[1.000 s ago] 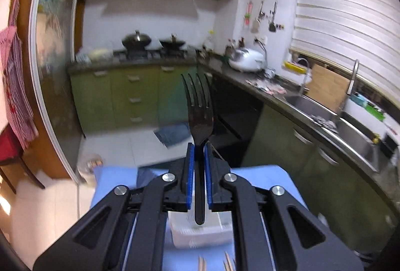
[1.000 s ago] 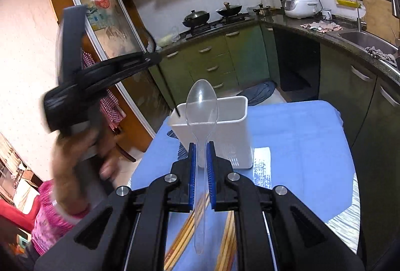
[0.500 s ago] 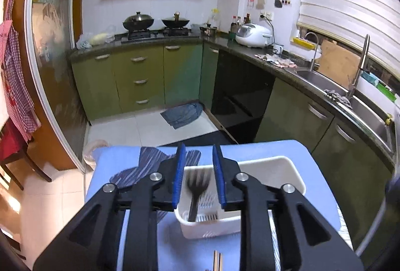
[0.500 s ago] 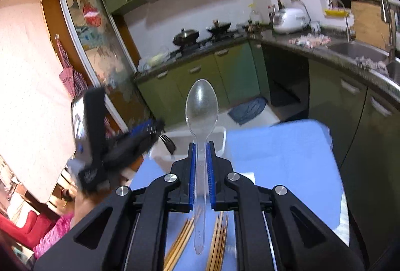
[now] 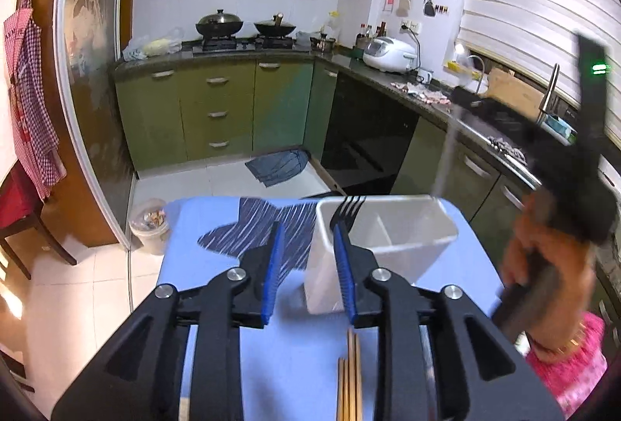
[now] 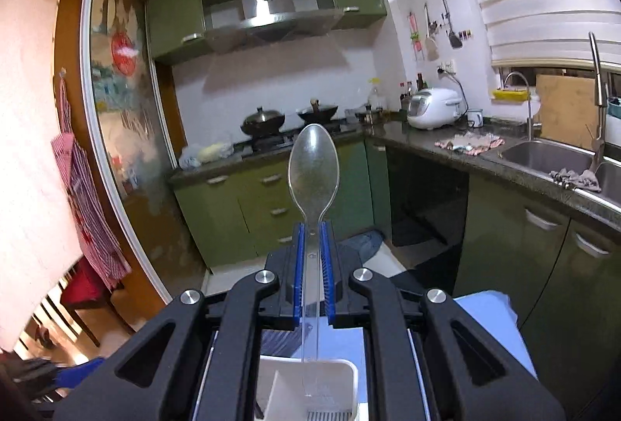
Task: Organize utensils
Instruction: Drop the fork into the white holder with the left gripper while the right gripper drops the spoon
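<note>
A white bin (image 5: 403,246) stands on the blue table (image 5: 295,355), its inside split by a thin wall into two sections. A black fork (image 5: 346,213) stands in the left section, tines up above the rim, leaning against the bin's near-left corner. The right section shows nothing inside from the left wrist view.

The left gripper (image 5: 308,265) hangs just in front of the bin with its jaws parted; they have just been opening, and nothing sits between the blue pads (image 5: 273,273). The right pad overlaps the fork's lower tines in the view, but whether it touches them cannot be told.

The right gripper (image 6: 312,258) is clamped on a clear spoon (image 6: 313,168), bowl up and handle pointing down. The handle's tip reaches into the bin (image 6: 306,397) from above, on the right side of the divider. In the left wrist view the spoon shows as a pale blurred streak (image 5: 446,149) coming down to the bin's far rim, with the right hand (image 5: 543,258) and its gripper blurred beside the table.

Chopsticks (image 5: 349,382) lie on the table in front of the bin, outside it, under the left gripper.
</note>
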A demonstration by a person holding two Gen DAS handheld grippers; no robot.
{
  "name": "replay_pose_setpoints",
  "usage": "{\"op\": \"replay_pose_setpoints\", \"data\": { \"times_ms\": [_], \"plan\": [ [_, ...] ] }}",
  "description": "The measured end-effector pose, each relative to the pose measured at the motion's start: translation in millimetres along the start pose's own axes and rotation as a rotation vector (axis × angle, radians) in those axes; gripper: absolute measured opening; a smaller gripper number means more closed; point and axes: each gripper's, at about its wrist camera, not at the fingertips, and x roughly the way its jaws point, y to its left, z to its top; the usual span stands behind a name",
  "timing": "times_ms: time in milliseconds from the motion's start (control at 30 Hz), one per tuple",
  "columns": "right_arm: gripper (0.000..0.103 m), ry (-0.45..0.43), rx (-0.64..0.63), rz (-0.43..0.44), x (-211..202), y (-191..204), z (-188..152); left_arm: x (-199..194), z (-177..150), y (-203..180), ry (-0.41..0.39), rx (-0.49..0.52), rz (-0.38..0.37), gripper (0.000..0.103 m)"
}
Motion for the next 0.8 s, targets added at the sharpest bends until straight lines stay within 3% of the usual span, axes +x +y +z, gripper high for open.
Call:
{"op": "replay_pose_setpoints", "data": {
  "times_ms": [133,300,433,533,600,800],
  "plan": [
    [0.01,0.033,-0.002,0.001,9.3,-3.7,-21.4,-7.0,-7.4,5.5,0.014,0.007,-0.002,0.025],
    [0.01,0.068,-0.034,0.024,-7.3,-8.8,-58.5,-11.0,-17.2,2.4,0.039,0.021,-0.023,0.026],
    [0.016,0.084,-0.097,0.02,-20.0,-5.8,-77.3,-12.1,-25.8,-6.0,0.068,0.041,-0.032,0.028],
    [0.017,0.087,-0.117,0.013,-34.5,-4.7,-85.0,-12.0,-34.7,-13.8,0.114,0.063,-0.038,0.03],
    [0.03,0.088,-0.115,0.021,-46.8,-6.5,-87.0,-11.1,-41.4,-17.5,0.144,0.072,-0.031,0.033],
    [0.031,0.141,-0.1,0.029,-89.7,-22.4,-98.7,11.7,-71.3,-18.6,0.307,0.085,-0.029,0.033]
  ]
}}
